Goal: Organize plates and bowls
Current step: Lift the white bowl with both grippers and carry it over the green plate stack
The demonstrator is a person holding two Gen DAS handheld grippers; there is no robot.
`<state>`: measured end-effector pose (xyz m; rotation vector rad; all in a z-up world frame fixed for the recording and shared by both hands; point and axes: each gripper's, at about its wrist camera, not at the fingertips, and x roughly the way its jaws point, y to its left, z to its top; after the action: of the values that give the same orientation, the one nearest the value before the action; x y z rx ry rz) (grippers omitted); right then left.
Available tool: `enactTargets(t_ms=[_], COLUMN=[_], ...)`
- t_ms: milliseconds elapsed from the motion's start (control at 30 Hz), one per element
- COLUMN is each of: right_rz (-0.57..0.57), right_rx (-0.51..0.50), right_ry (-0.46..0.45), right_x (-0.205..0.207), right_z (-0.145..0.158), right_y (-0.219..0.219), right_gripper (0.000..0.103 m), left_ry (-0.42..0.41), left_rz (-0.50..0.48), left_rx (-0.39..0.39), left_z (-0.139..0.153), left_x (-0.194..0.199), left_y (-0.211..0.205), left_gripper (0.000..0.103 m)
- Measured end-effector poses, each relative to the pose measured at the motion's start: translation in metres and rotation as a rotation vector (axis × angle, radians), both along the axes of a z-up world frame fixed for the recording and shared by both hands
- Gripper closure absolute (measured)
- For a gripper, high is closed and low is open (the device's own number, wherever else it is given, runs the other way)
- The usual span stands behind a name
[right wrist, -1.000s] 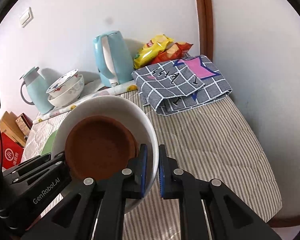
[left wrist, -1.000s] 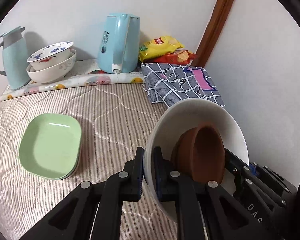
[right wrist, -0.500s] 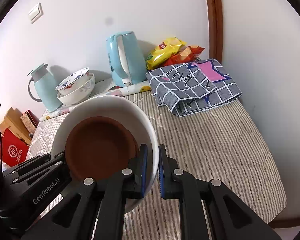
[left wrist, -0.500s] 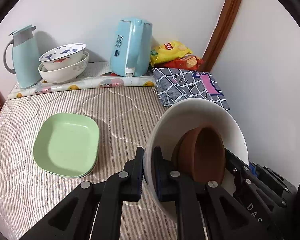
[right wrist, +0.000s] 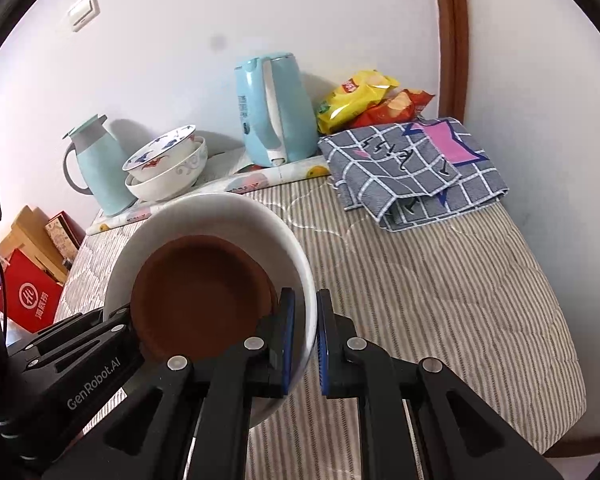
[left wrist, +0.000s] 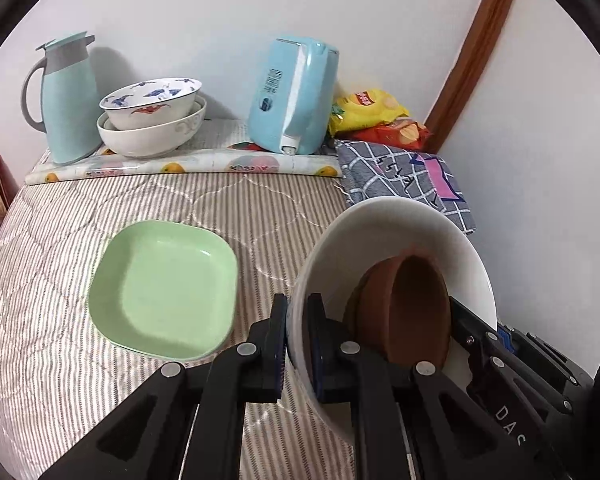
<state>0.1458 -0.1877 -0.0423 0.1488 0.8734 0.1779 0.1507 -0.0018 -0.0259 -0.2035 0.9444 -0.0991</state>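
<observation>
While carried above the striped quilt (left wrist: 260, 216), gripped from both sides for balance: left gripper (left wrist: 297, 344) clamped on white bowl (left wrist: 388, 224), brown bowl (left wrist: 404, 308) nested inside, right gripper (right wrist: 305, 344) pinching opposite rim.

Brown bowl (right wrist: 200, 292) in white bowl (right wrist: 236, 216); green plate (left wrist: 164, 288).

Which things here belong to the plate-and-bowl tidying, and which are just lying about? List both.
Job: white bowl with brown bowl inside, gripped on its rim by left gripper and right gripper; green plates; stacked patterned bowls.

Lying about: thermos jug, blue kettle, snack bags, checked cloth.
</observation>
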Motion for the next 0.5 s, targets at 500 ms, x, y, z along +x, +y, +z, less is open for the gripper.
enactTargets(t_ms=[500], right_rz=[0.082], right_rx=[-0.007], right_ry=[0.001], right_x=[0.016], right_z=[0.002], right_y=[0.056], right_gripper=[0.093], left_ry=[-0.002], left_rz=[0.086], left_rx=[-0.014], left_z=[-0.004], left_x=[0.006], left_y=[0.055], left_gripper=[0.093])
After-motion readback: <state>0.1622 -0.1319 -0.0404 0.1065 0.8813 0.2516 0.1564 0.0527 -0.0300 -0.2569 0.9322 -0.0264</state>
